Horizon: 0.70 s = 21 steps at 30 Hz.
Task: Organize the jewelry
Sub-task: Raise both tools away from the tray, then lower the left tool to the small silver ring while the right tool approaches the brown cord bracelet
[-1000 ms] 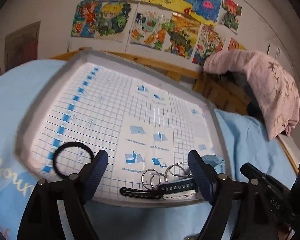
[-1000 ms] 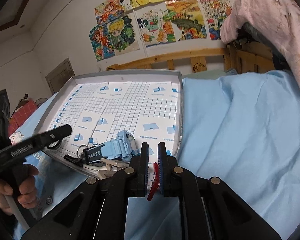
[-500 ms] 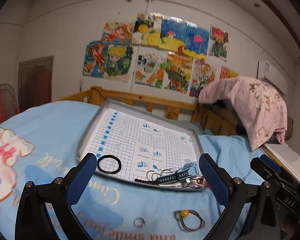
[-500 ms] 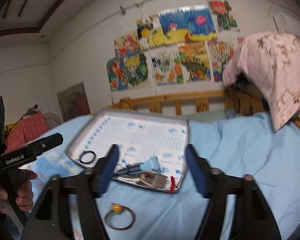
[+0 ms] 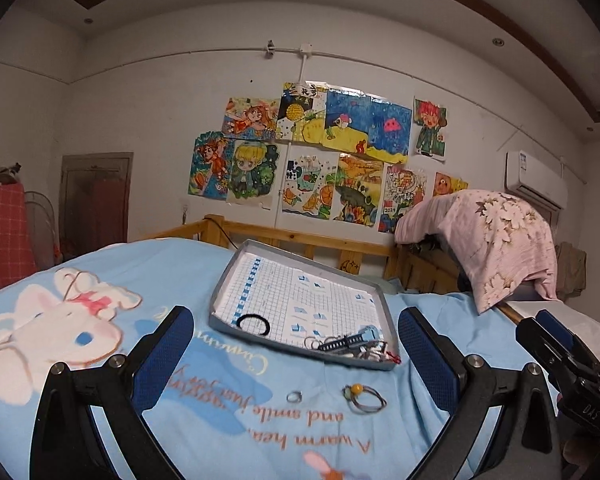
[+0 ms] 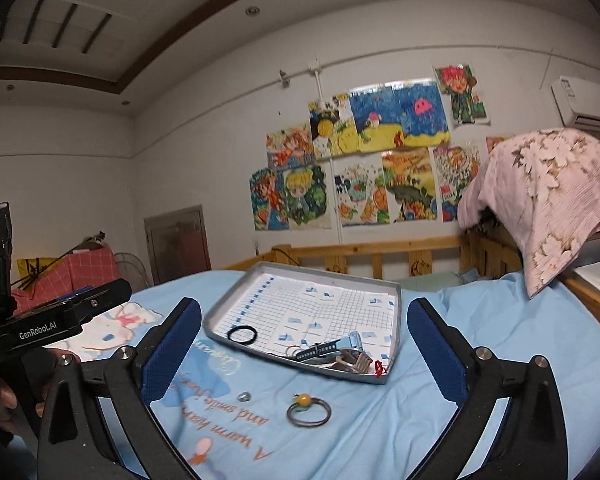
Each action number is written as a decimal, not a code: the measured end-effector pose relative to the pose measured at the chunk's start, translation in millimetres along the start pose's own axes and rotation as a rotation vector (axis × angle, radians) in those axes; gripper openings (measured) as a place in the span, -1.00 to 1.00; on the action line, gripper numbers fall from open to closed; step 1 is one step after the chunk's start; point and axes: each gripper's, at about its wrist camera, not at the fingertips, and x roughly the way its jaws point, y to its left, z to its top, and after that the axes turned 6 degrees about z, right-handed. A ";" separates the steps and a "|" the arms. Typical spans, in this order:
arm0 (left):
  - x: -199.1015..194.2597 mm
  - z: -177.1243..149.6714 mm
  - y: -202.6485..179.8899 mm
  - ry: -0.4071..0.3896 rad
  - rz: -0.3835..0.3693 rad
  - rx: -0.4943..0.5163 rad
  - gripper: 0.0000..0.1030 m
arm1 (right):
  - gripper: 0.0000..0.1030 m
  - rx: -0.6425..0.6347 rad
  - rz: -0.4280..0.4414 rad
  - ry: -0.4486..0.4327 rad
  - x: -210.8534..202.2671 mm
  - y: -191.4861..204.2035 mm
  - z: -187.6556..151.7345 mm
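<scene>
Setting: a bed with a pale blue cartoon sheet (image 5: 204, 412); a shallow grey tray (image 5: 220, 292) lined with gridded paper lies on it, at 12 o'clock from both grippers.
Left gripper (image 5: 296, 364): jaws spread wide, nothing between them, held well back from the tray and above the sheet.
Right gripper (image 6: 304, 360): jaws also spread wide and empty, hanging at a similar distance.
Inside the tray: a black hair band (image 5: 253, 325) at the near left corner, about 11 o'clock from the left gripper; a blue watch (image 6: 332, 349) heaped with key rings, pale clips and a small red item at the near right corner, about 1 o'clock.
Outside the tray: a small silver ring (image 6: 243, 396) on the sheet, just beside it to the right a brown hair tie with a yellow bead (image 6: 308, 410); both lie between the tray's near edge and the grippers, apart from each other.
Step in hand: likely a pause between pickups, with two pieces not yet collected.
Next move: probably lower one gripper over the ring or the beaded tie, closing gently, since the soft sheet may give way and the ring is small and flat; then carry it to the tray.
</scene>
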 end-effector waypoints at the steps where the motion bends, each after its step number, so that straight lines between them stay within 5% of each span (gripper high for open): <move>1: -8.1 -1.4 2.7 0.008 -0.003 -0.004 1.00 | 0.97 -0.003 -0.011 -0.013 -10.7 4.3 -2.1; 8: -51.4 -16.6 13.9 0.016 -0.004 -0.005 1.00 | 0.97 -0.018 -0.030 -0.049 -65.3 28.5 -15.8; 21: -103.7 -69.1 21.0 0.085 -0.034 0.016 1.00 | 0.97 0.018 -0.088 0.090 -131.1 34.6 -51.5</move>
